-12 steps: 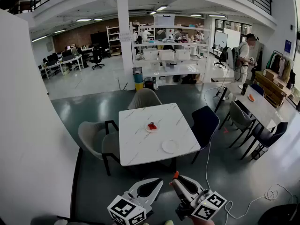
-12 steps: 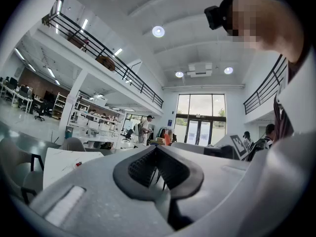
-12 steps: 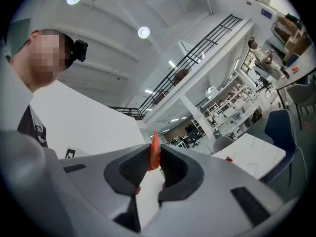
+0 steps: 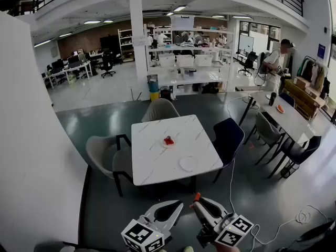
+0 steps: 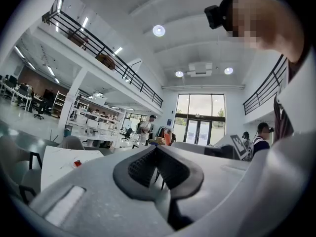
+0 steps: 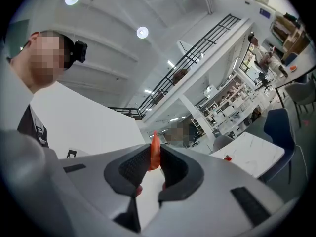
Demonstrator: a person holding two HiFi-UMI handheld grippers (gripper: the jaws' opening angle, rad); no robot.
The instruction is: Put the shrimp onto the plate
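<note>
The white marble table (image 4: 155,164) stands well ahead of both grippers, with floor between them. The right gripper (image 4: 197,199) is low in the head view, on the near side of the table, and its jaws are clamped on the orange shrimp (image 6: 154,151), whose pointed tip sticks out past the pads. The left gripper (image 4: 177,206) is just beside it, also short of the table, with its jaw tips pressed together and nothing between them. On the table, an empty white plate (image 4: 188,164) lies near the front right corner, and a small dish (image 4: 169,142) with a red item on it lies nearer the middle. A dark blue chair (image 4: 229,135) stands at the table's right side, and a beige chair (image 4: 159,109) at its far side.
</note>
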